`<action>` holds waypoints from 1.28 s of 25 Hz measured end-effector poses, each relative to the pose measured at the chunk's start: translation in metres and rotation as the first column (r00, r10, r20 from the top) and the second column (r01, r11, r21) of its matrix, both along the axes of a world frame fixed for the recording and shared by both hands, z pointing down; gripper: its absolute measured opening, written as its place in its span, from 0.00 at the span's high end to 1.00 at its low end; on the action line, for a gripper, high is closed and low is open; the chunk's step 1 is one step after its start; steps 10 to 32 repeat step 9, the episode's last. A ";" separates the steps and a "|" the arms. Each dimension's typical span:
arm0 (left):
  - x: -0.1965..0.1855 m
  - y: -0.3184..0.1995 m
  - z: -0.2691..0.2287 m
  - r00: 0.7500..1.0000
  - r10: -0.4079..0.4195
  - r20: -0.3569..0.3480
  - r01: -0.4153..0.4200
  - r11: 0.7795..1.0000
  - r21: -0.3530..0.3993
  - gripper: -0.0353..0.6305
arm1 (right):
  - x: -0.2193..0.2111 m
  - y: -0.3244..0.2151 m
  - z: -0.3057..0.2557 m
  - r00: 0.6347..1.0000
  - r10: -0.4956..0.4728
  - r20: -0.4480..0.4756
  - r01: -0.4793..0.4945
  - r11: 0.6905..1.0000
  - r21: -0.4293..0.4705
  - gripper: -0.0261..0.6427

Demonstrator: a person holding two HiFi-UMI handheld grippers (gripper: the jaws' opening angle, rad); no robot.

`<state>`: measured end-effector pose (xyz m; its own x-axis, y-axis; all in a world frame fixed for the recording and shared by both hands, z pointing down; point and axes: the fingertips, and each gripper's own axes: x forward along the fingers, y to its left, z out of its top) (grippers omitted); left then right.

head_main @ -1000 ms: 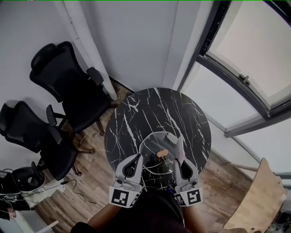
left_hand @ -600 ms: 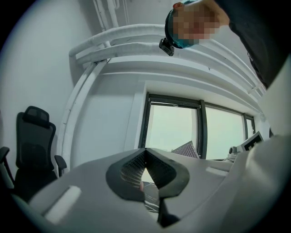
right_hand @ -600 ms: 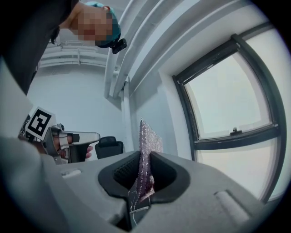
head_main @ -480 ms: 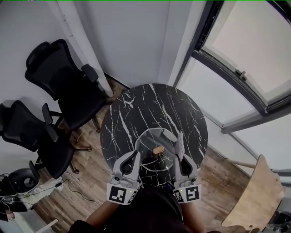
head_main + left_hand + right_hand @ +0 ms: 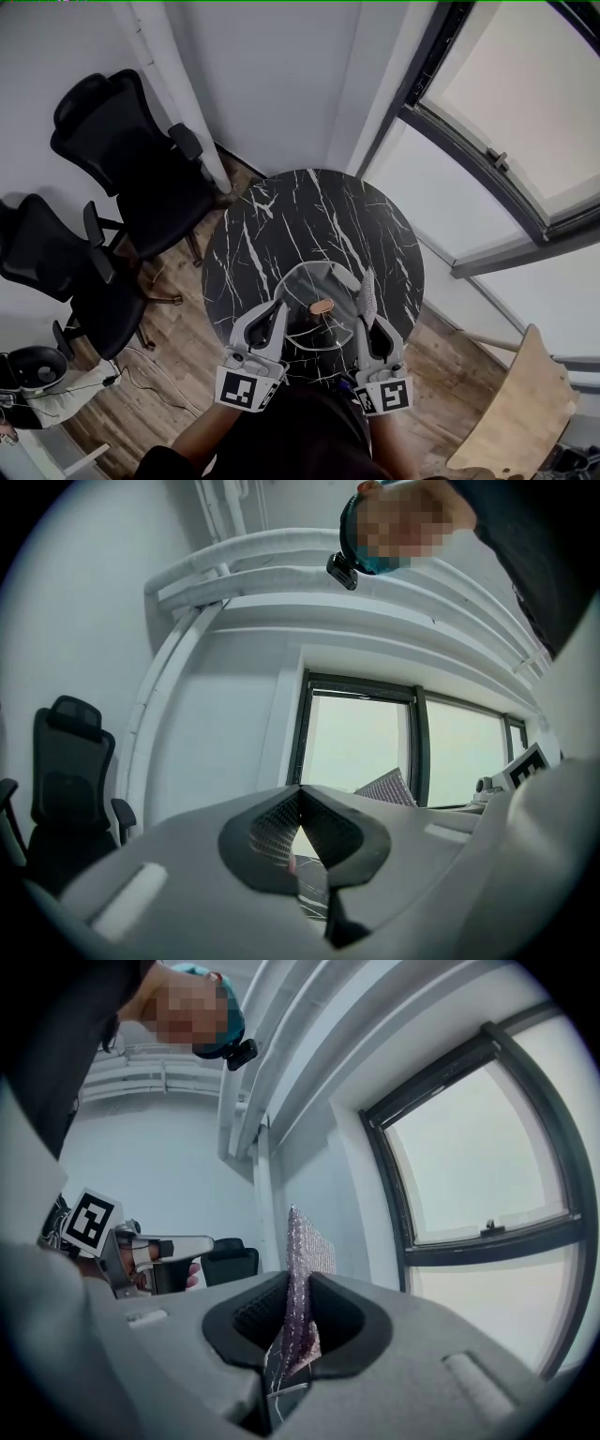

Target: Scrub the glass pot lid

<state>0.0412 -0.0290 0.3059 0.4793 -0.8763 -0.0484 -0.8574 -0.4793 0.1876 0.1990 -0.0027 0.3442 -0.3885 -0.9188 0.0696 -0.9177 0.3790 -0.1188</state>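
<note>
The glass pot lid (image 5: 307, 284) with a brown knob (image 5: 322, 306) is held tilted over the near edge of the round black marble table (image 5: 309, 216). My left gripper (image 5: 278, 311) is at the lid's left rim and shut on it; its jaws meet at the tips in the left gripper view (image 5: 300, 794). My right gripper (image 5: 364, 323) is shut on a pinkish mesh scrub cloth (image 5: 367, 292), which stands upright at the lid's right edge. In the right gripper view the cloth (image 5: 302, 1251) rises from between the jaws (image 5: 298, 1283). The clear glass barely shows in either gripper view.
Two black office chairs (image 5: 131, 159) (image 5: 56, 272) stand left of the table on the wooden floor. A white pipe (image 5: 178, 94) runs down the wall corner. A dark-framed window (image 5: 506, 103) fills the right side. A light wooden chair (image 5: 502, 412) sits at lower right.
Both grippers keep their holds. The lid and cloth have drifted slightly toward the person, and the cloth now stands more upright beside the lid's right edge.
</note>
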 end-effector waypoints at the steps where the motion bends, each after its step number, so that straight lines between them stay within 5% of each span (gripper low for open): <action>1: 0.000 -0.001 0.001 1.000 0.000 -0.001 0.000 1.000 0.000 0.94 | 0.000 0.000 0.001 1.000 -0.002 -0.003 0.002 1.000 -0.002 0.86; 32: 0.010 -0.004 0.003 1.000 0.003 -0.018 -0.003 1.000 0.014 0.94 | 0.000 -0.002 0.000 1.000 -0.015 0.006 0.015 1.000 0.003 0.87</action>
